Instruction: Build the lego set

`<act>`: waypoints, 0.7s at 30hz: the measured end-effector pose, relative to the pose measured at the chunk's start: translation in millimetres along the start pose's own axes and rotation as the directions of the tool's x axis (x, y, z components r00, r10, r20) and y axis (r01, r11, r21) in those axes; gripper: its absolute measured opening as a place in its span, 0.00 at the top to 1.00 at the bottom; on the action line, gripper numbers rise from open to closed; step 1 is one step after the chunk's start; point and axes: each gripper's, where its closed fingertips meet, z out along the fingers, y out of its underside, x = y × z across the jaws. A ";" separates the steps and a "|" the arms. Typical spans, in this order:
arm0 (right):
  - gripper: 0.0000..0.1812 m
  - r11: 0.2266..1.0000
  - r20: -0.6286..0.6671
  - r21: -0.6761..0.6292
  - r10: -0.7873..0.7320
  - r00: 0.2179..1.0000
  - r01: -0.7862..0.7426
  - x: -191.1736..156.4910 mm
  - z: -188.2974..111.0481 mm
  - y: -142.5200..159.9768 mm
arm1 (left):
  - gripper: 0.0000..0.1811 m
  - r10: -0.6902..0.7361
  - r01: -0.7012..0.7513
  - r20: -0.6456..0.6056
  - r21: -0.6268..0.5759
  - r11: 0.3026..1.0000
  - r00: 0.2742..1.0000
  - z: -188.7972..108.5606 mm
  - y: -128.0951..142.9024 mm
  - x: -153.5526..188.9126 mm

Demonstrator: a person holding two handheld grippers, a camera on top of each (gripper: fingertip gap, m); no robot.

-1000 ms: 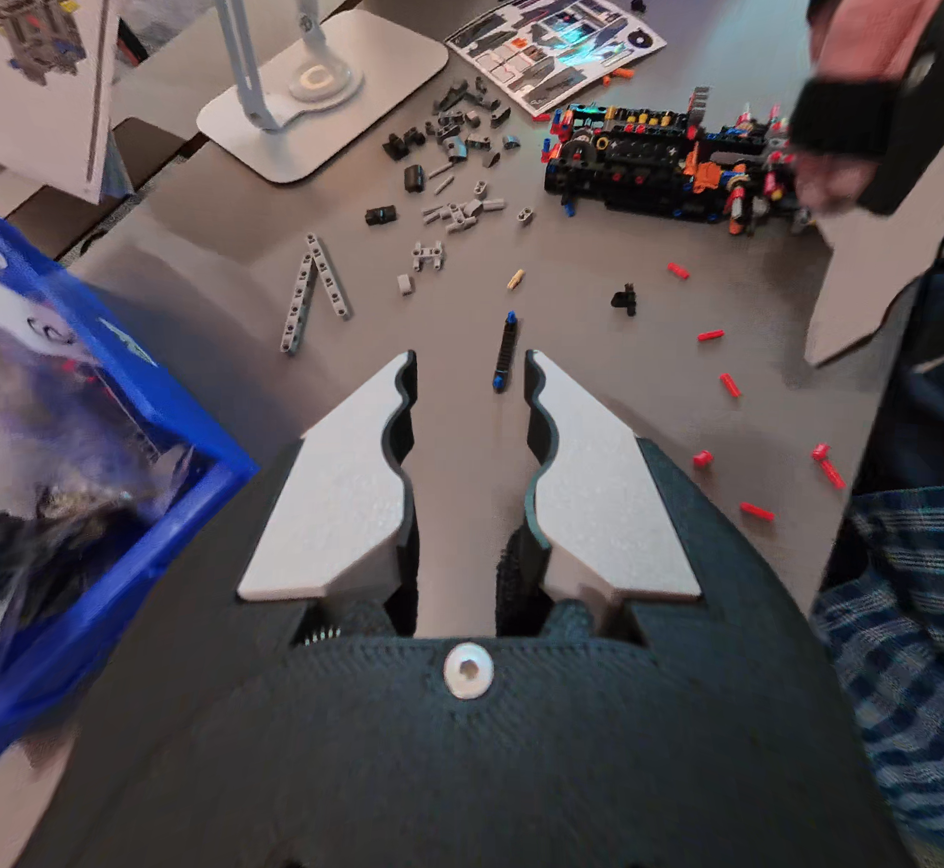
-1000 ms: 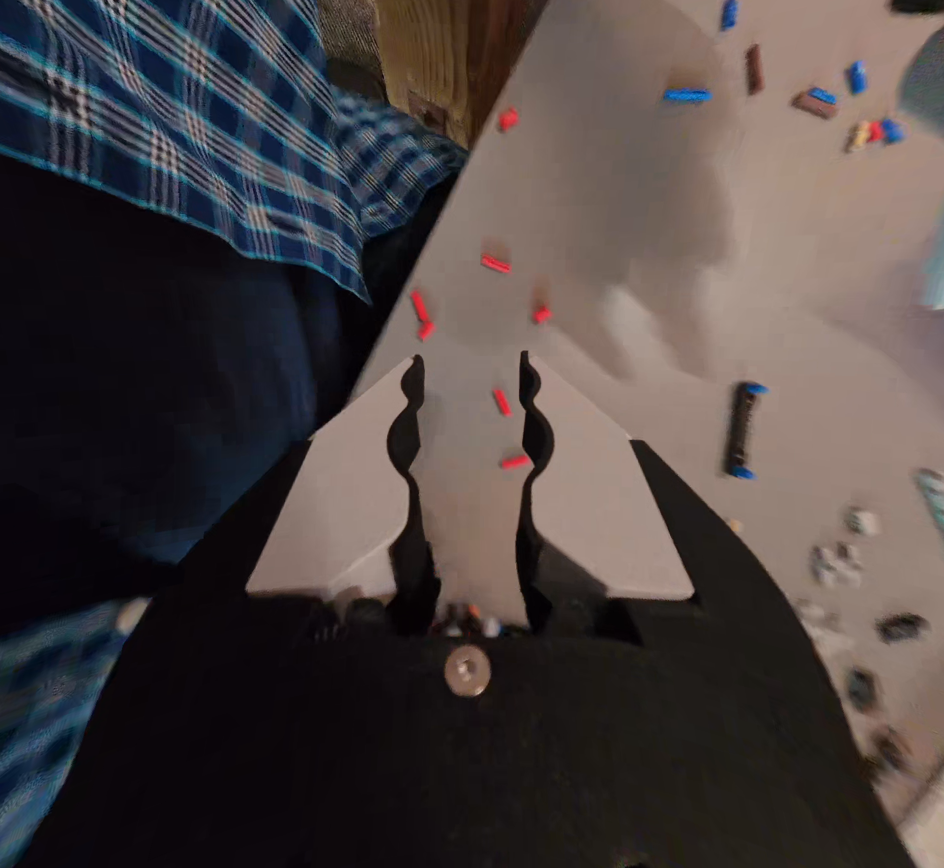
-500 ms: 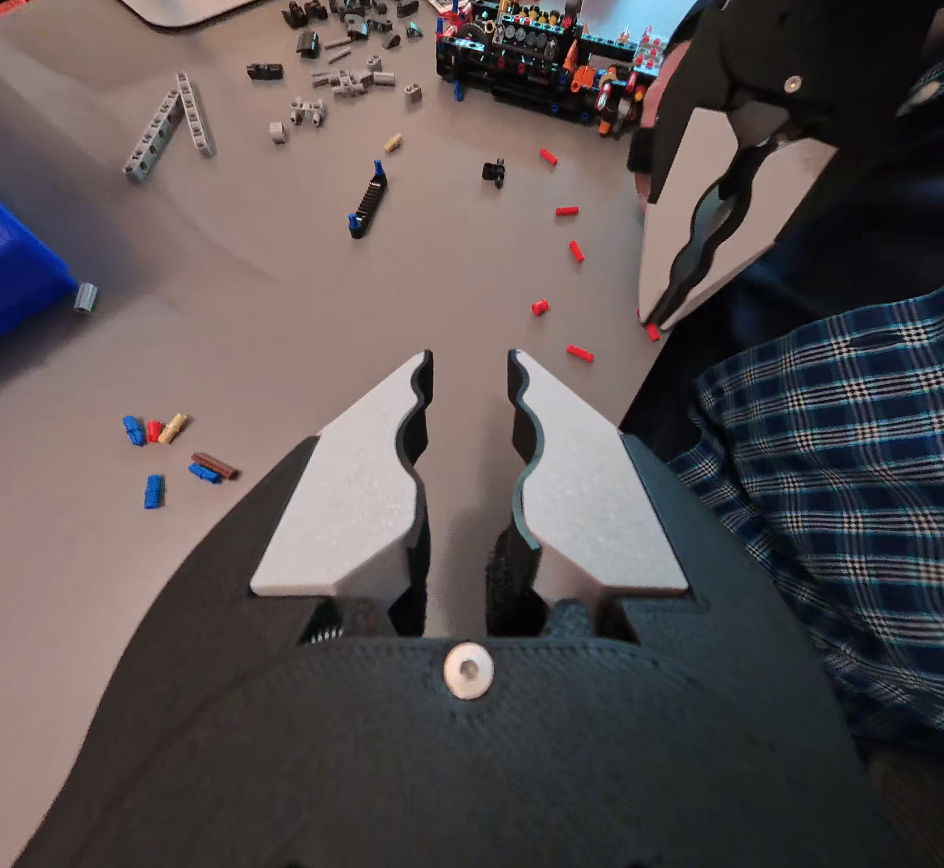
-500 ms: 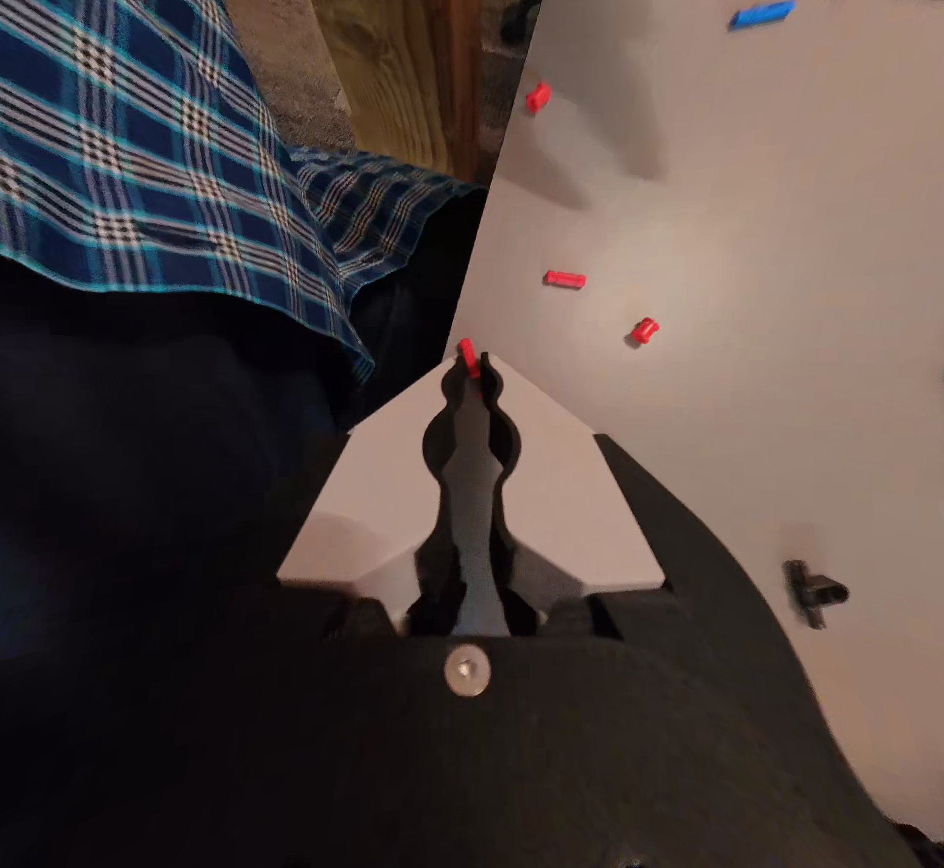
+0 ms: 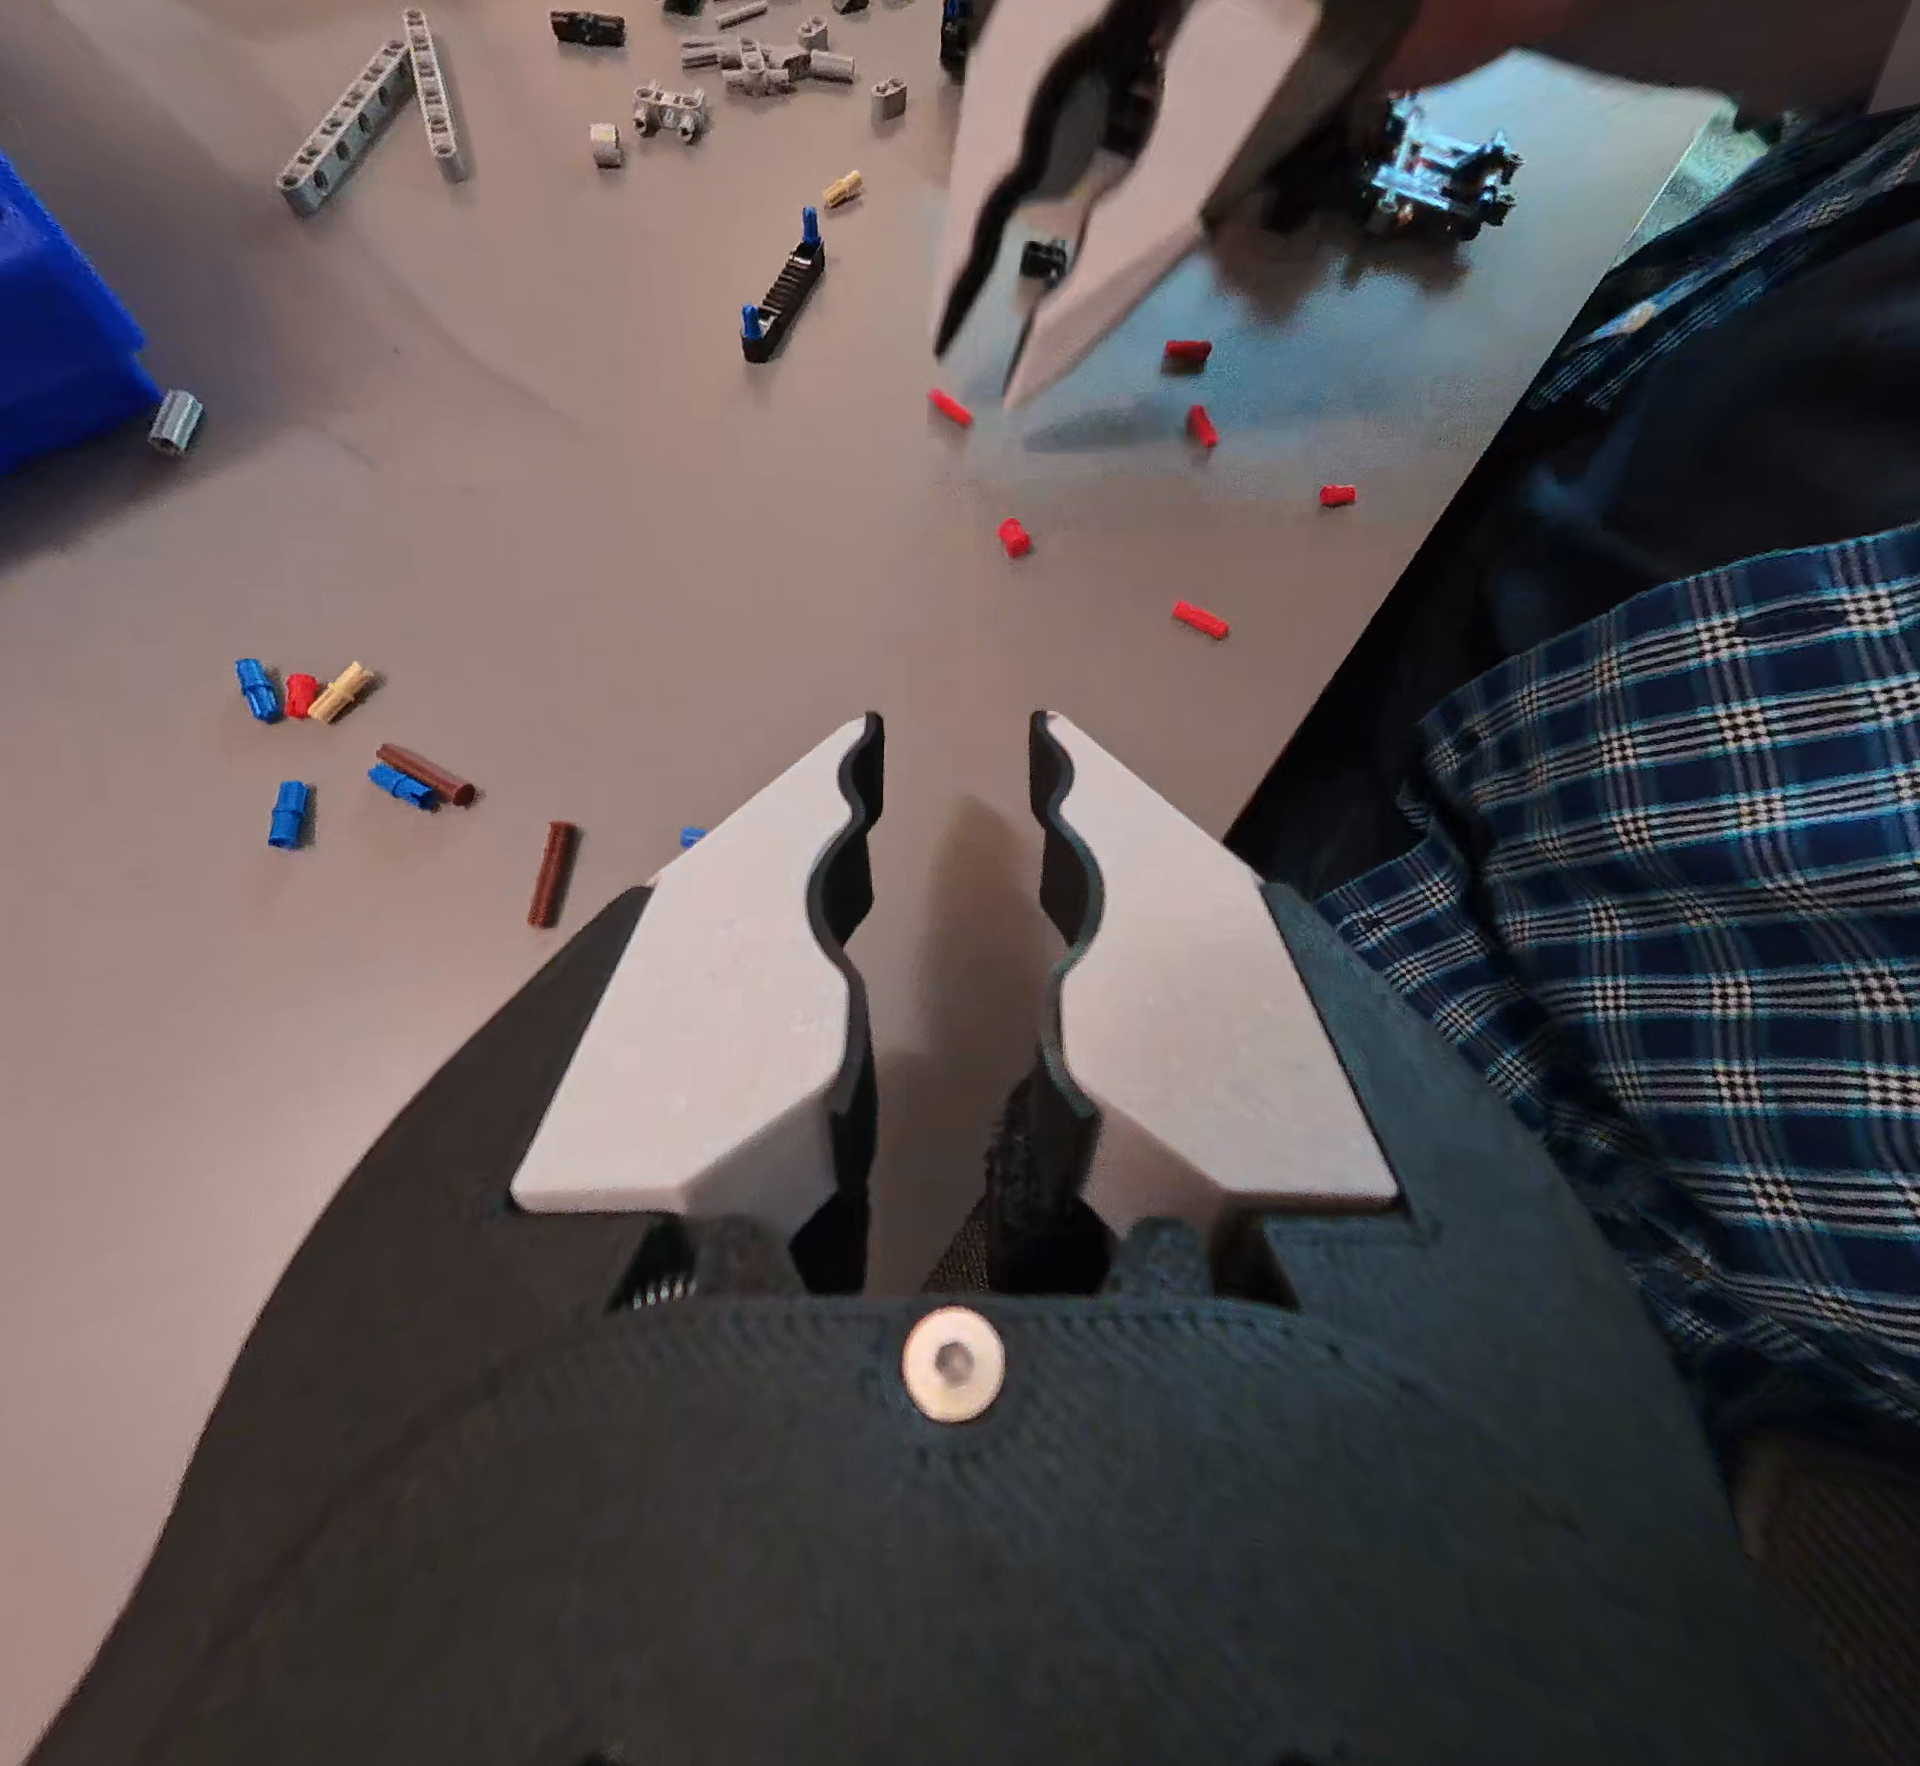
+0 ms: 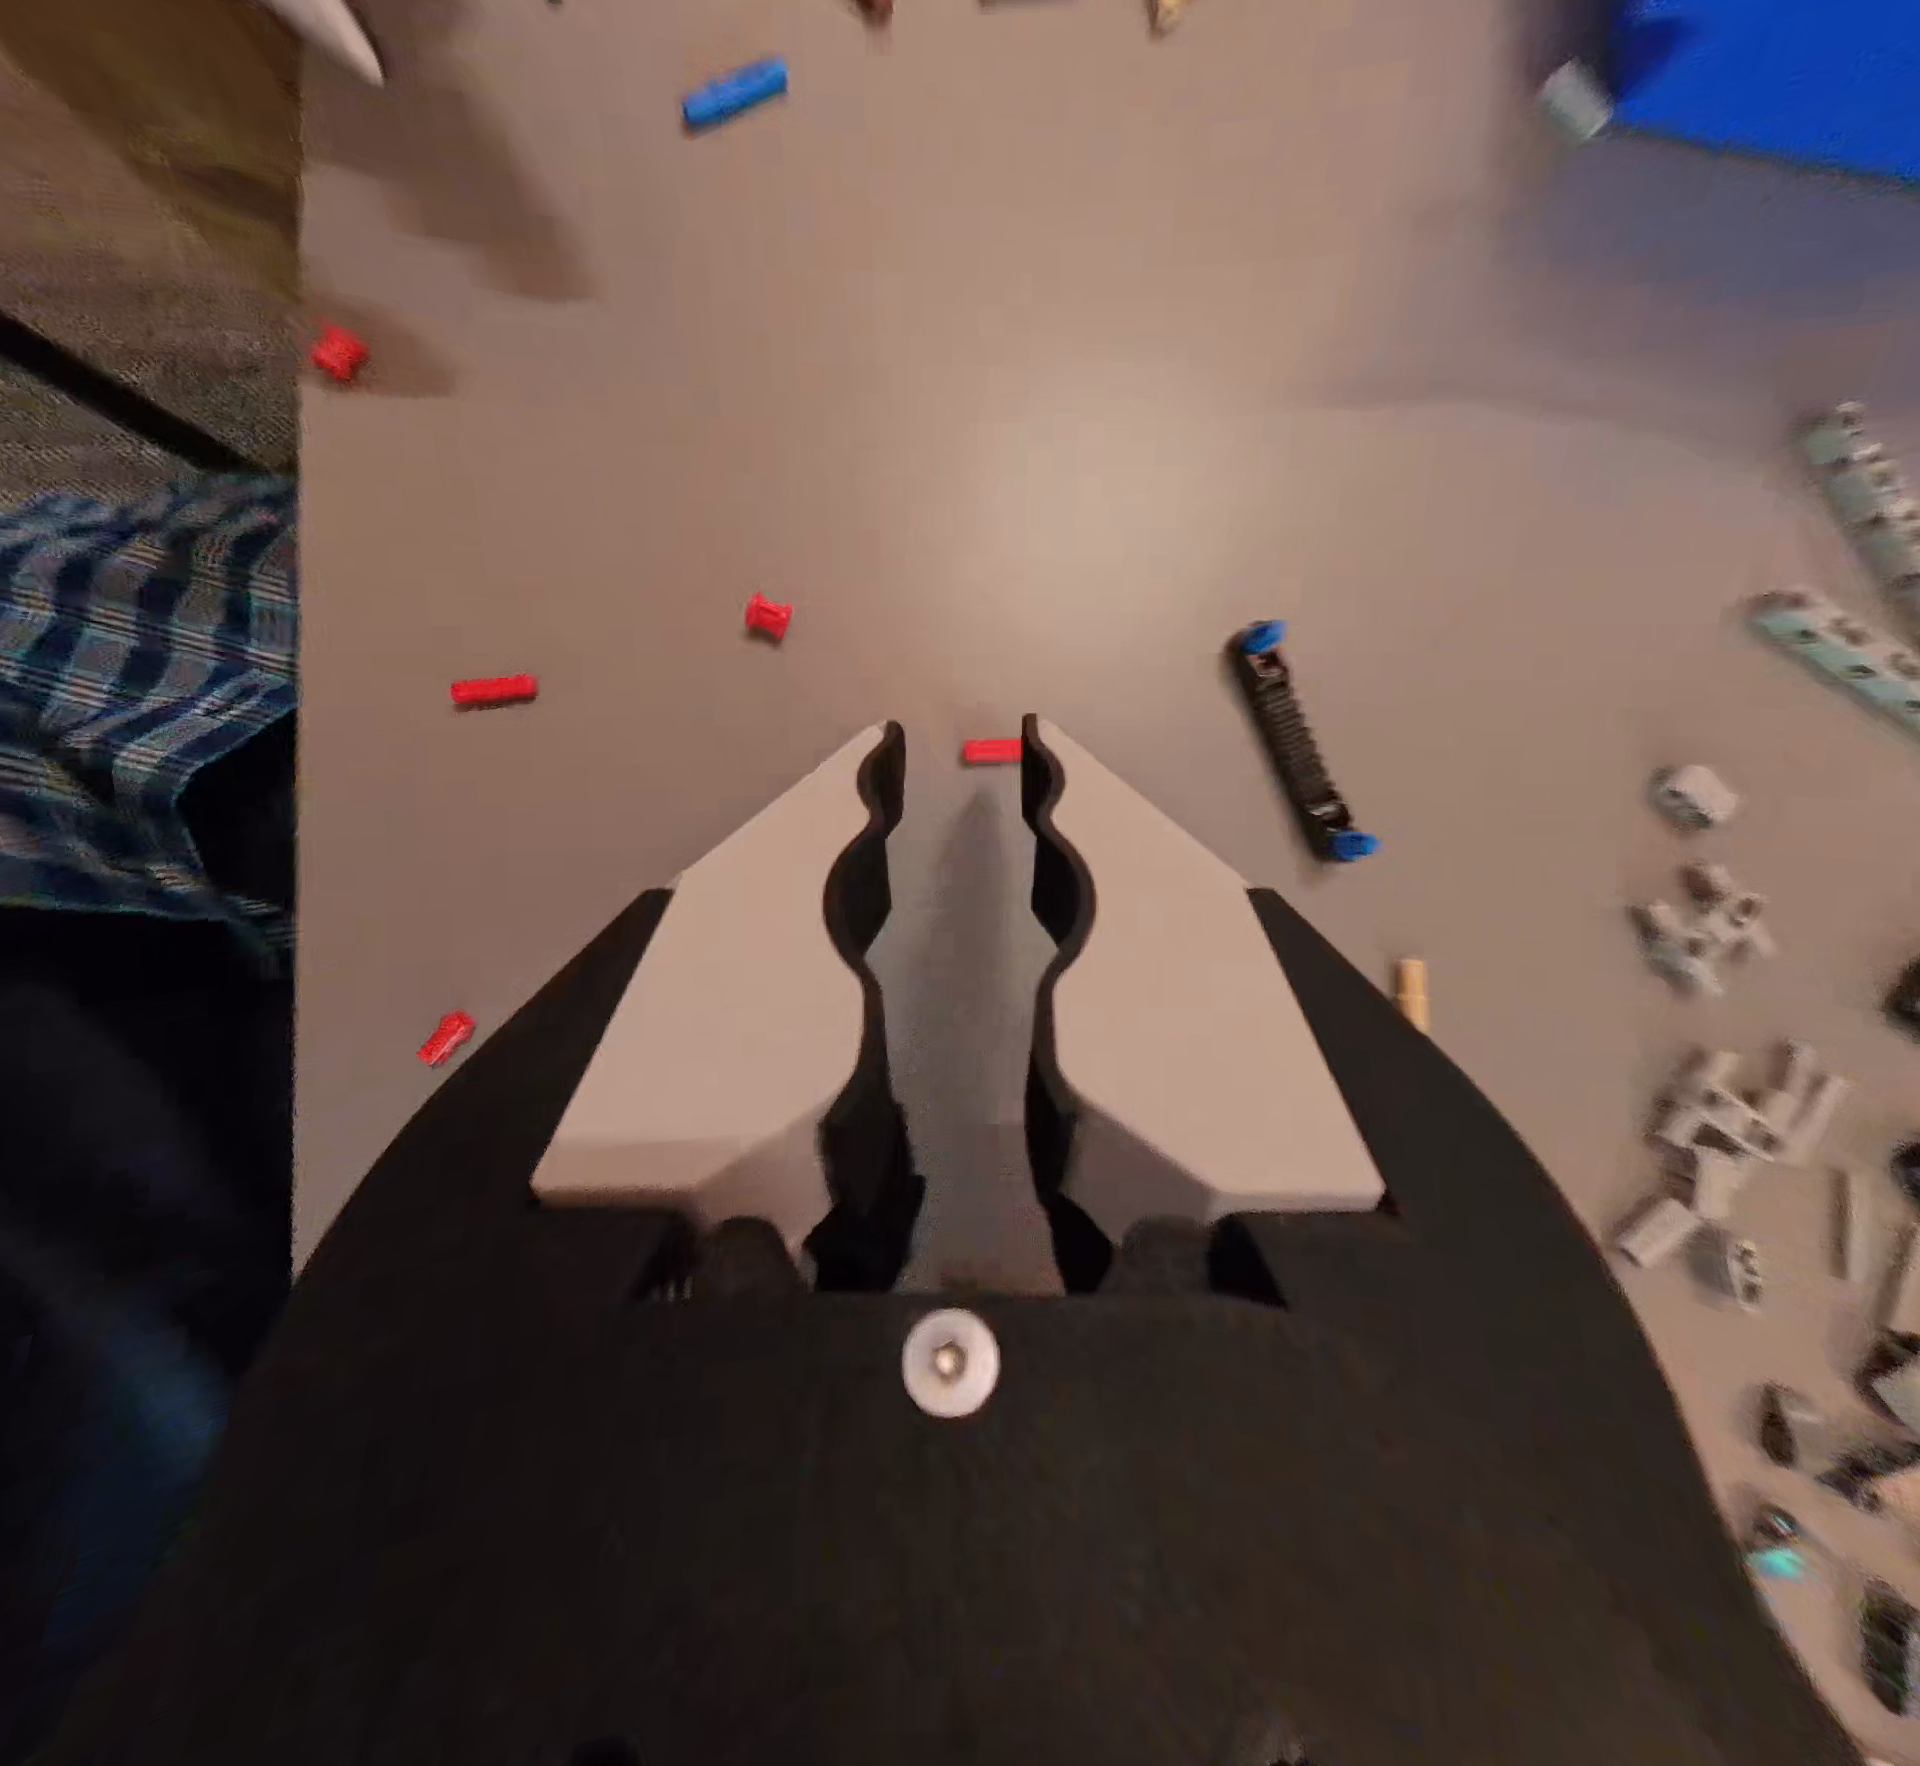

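My left gripper (image 5: 956,729) is open and empty, low over the grey table (image 5: 623,521) near its front edge. My right gripper (image 6: 961,729) is open; in the left wrist view (image 5: 977,366) it points down at the table farther off. A red pin (image 6: 992,751) lies between its tips, against the right fingertip; the same pin (image 5: 948,407) lies on the table. More red pins (image 5: 1200,620) are scattered nearby. A black toothed bar with blue pins (image 5: 784,288) lies left of the right gripper. The part-built model (image 5: 1439,168) is mostly hidden behind it.
A blue bin (image 5: 52,345) stands at the left. Grey beams (image 5: 364,106) and a heap of small grey and black parts (image 5: 748,54) lie at the back. Blue, red, tan and brown pins (image 5: 312,693) lie front left. A person in a plaid shirt (image 5: 1662,885) sits at the table's right edge. The tips of one gripper are about 12 cm away from the tips of the other.
My right gripper was shut on a red pin at the table edge; it has swung over the table and opened. My left gripper has drawn back toward the front edge.
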 end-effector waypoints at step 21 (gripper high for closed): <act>0.95 0.997 0.122 0.037 0.060 0.991 -0.065 -95.4 -22.5 45.8 | 0.95 0.105 -0.113 -0.074 -0.118 0.987 0.992 21.0 45.8 39.5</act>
